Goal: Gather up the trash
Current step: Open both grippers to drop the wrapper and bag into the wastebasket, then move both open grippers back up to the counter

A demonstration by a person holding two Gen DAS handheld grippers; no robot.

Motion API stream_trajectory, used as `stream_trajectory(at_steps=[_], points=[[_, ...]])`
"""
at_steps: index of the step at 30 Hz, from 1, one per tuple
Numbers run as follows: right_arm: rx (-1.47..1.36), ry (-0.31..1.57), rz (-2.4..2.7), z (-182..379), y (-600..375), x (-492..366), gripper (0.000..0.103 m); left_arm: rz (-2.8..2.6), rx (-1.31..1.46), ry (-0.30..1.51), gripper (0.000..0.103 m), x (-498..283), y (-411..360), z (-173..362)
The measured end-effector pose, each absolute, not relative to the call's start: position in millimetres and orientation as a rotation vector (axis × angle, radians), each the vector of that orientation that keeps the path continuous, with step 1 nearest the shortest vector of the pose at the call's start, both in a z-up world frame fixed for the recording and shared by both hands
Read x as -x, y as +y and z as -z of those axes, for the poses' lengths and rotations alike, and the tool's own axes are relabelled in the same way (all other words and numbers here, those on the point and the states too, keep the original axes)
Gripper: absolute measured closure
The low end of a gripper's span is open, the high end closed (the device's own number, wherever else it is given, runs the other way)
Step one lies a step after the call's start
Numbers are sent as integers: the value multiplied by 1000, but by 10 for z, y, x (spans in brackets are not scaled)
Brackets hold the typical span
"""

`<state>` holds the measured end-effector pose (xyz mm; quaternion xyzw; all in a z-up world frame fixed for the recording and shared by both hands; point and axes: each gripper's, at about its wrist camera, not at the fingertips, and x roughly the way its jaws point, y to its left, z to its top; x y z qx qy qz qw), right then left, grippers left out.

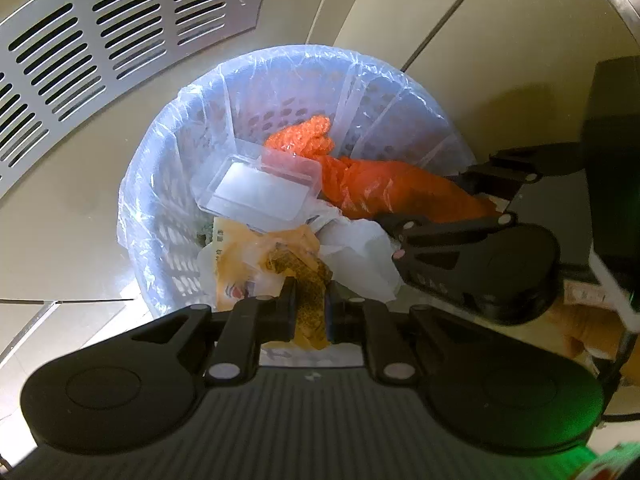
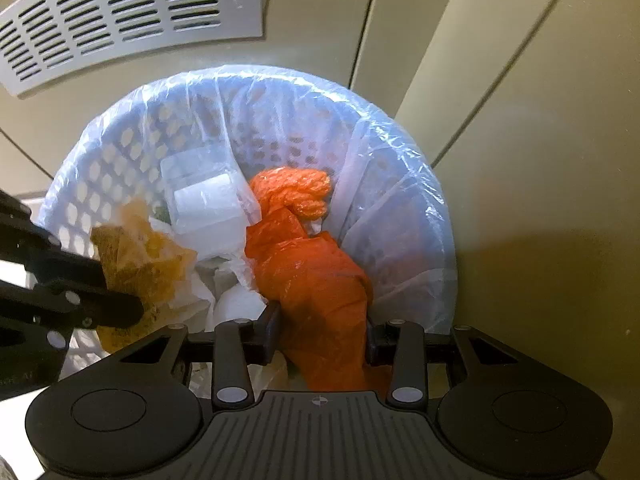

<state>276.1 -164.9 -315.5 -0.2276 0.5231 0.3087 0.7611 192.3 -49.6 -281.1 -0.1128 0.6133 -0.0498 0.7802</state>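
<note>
A white perforated bin [image 1: 168, 216] [image 2: 104, 176] lined with a clear bag stands on the floor below both grippers. My left gripper [image 1: 311, 312] is shut on a crumpled yellow-brown wrapper [image 1: 310, 300] [image 2: 140, 264] over the bin's near side. My right gripper [image 2: 322, 334] [image 1: 444, 204] is shut on an orange plastic bag [image 2: 316, 280] [image 1: 384, 188] that reaches down into the bin. Inside lie a clear plastic box [image 1: 256, 192] [image 2: 208, 208] and white crumpled plastic [image 1: 360, 252].
A grey slotted vent panel [image 1: 80, 52] [image 2: 120, 12] is set in the floor beyond the bin. Beige floor tiles [image 2: 540, 200] surround the bin. A dark object [image 1: 612, 160] stands at the right edge of the left wrist view, with a hand [image 1: 588, 328] below it.
</note>
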Motion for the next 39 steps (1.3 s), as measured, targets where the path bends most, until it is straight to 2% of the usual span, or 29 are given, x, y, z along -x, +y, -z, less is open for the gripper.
stream_trajectory(at_steps=[4, 8, 10, 13, 18, 23, 39], points=[[449, 1121, -668, 3070, -1689, -2762, 53, 97, 238, 1319, 90, -1914, -498, 2765], [417, 1077, -673, 2888, -1692, -2745, 39, 78, 247, 1287, 75, -1883, -468, 2656], [404, 1053, -677, 2784, -1688, -2729, 36, 71, 251, 1269, 72, -1854, -442, 2588], [393, 1035, -678, 2653, -1671, -2725, 34, 59, 258, 1246, 65, -1808, -410, 2476], [384, 1016, -676, 2472, -1694, -2677, 30, 44, 261, 1216, 64, -1735, -365, 2297], [376, 984, -682, 2311, -1722, -2595, 27, 24, 264, 1187, 56, -1684, -336, 2121], [279, 999, -774, 1763, -1836, -2122, 26, -34, 272, 1109, 55, -1368, -193, 1608]])
